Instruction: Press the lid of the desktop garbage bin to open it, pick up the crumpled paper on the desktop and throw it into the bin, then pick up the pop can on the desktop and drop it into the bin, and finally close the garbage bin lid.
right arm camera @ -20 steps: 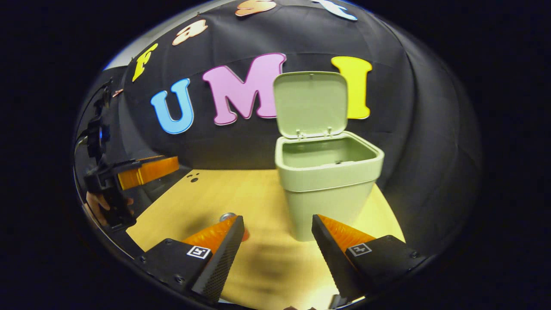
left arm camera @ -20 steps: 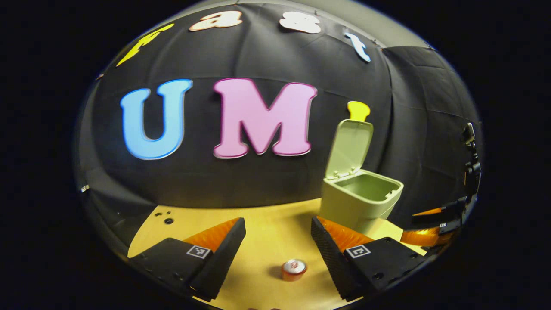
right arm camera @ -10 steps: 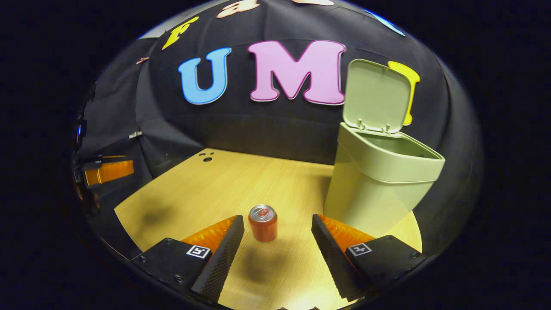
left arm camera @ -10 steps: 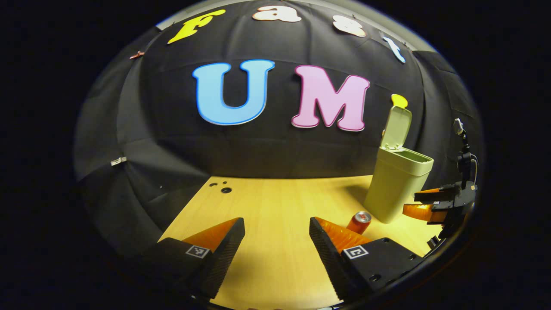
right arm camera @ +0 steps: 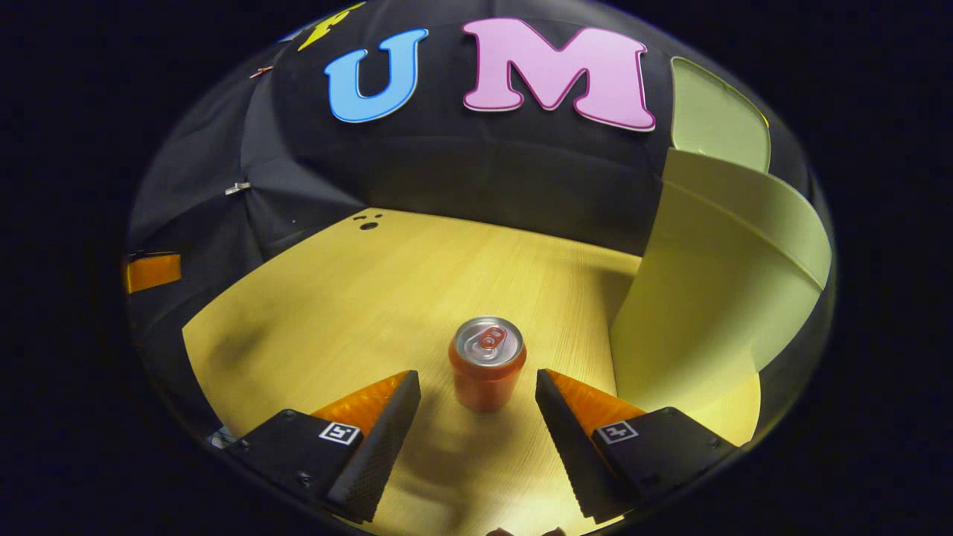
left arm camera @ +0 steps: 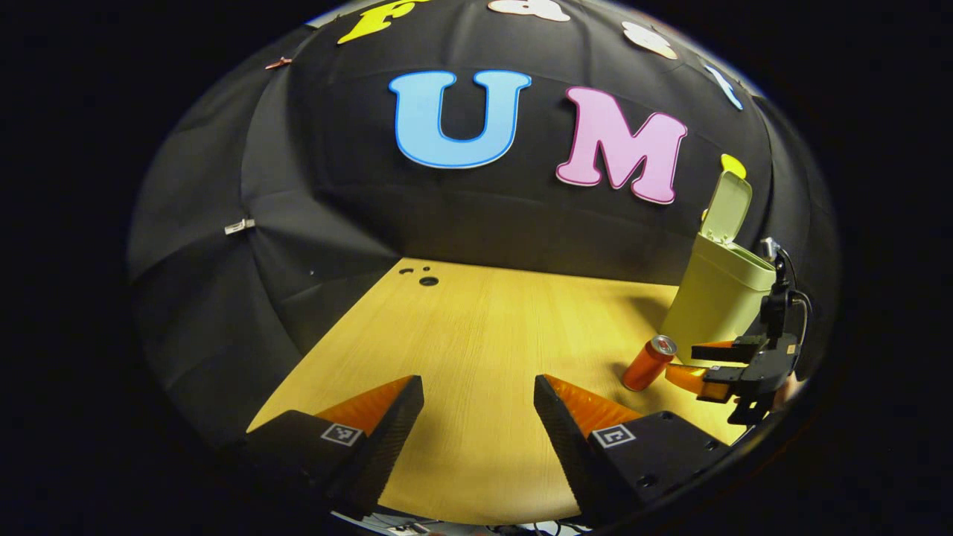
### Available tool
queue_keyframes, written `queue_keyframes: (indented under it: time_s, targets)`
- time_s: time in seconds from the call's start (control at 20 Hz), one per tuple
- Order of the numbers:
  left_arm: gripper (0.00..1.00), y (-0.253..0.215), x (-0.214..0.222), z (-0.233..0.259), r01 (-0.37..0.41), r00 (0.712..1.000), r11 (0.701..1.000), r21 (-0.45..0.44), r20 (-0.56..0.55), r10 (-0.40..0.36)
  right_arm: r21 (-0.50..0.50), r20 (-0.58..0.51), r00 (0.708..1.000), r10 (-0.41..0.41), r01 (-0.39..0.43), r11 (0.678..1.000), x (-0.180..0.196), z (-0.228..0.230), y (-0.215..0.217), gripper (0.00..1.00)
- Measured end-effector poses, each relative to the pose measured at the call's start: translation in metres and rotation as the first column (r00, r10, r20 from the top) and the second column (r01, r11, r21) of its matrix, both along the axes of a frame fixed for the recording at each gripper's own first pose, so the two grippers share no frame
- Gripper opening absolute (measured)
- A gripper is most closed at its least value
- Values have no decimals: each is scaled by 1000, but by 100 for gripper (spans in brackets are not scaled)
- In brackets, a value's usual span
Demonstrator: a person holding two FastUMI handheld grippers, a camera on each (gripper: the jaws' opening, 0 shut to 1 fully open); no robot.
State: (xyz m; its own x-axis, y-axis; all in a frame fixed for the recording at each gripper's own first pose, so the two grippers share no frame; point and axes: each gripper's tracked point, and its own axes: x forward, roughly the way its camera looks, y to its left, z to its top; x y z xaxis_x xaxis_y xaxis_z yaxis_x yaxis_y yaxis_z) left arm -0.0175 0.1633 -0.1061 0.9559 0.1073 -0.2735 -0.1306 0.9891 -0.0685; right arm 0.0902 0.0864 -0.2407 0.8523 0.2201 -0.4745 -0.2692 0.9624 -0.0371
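From where the left tongs (left arm camera: 479, 417) hang, their two fingers stand wide apart with nothing between them, low over the bare wooden worktop (left arm camera: 476, 335). A few small holes (left arm camera: 428, 281) sit in the far left corner of the wood, near the black cloth wall. Farther right the can (left arm camera: 649, 362) stands upright on the worktop, orange with a silver top, close in front of the bin (left arm camera: 718, 301). The bin is pale green and its lid (left arm camera: 728, 208) is tipped up and open against the wall. Just right of the can the right tongs (left arm camera: 696, 365) reach in from the edge, spread apart, one finger low and near the can's base; whether it touches is too small to tell.

In the right gripper view, the same holes (right arm camera: 368, 225) lie at the far left corner. The right tongs (right arm camera: 478, 406) are parted, and the can (right arm camera: 487, 363) stands upright ahead of them, lined up with the gap between the fingertips but not yet gripped; both fingers are clear of its sides. The bin (right arm camera: 715, 298) rises close on the right, its wall just beside the right-hand finger, with the raised lid (right arm camera: 718, 119) above it. No crumpled paper lies on the wood.
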Motion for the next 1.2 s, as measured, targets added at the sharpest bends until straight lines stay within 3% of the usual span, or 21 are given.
queue_keyframes:
  time_s: [0.2, 0.7, 0.75, 0.85, 0.9, 1.2]
  targets:
    - [96, -14, 4, -17, -24, 998, 999, -39, -54, 22, 16, -28, 1000, 11, -11, 1000, 31, -29, 2, 98]
    - [96, -66, 41, -10, 15, 997, 1000, 15, -77, -13, 63, -50, 998, 37, -34, 997, 64, -57, 16, 98]
    - [96, -68, 40, -12, 8, 997, 1000, 14, -83, -7, 60, -49, 998, 48, -45, 997, 66, -58, 18, 98]
    - [96, -73, 36, -15, -11, 996, 1000, 10, -94, 12, 63, -53, 996, 67, -64, 996, 66, -56, 20, 82]
    - [96, -74, 34, -15, -24, 995, 1000, 8, -97, 25, 62, -52, 996, 76, -73, 995, 66, -57, 20, 85]
    - [96, -80, 19, -22, -128, 986, 992, -15, -111, 126, 43, -24, 987, 161, -160, 986, 63, -43, 22, 83]
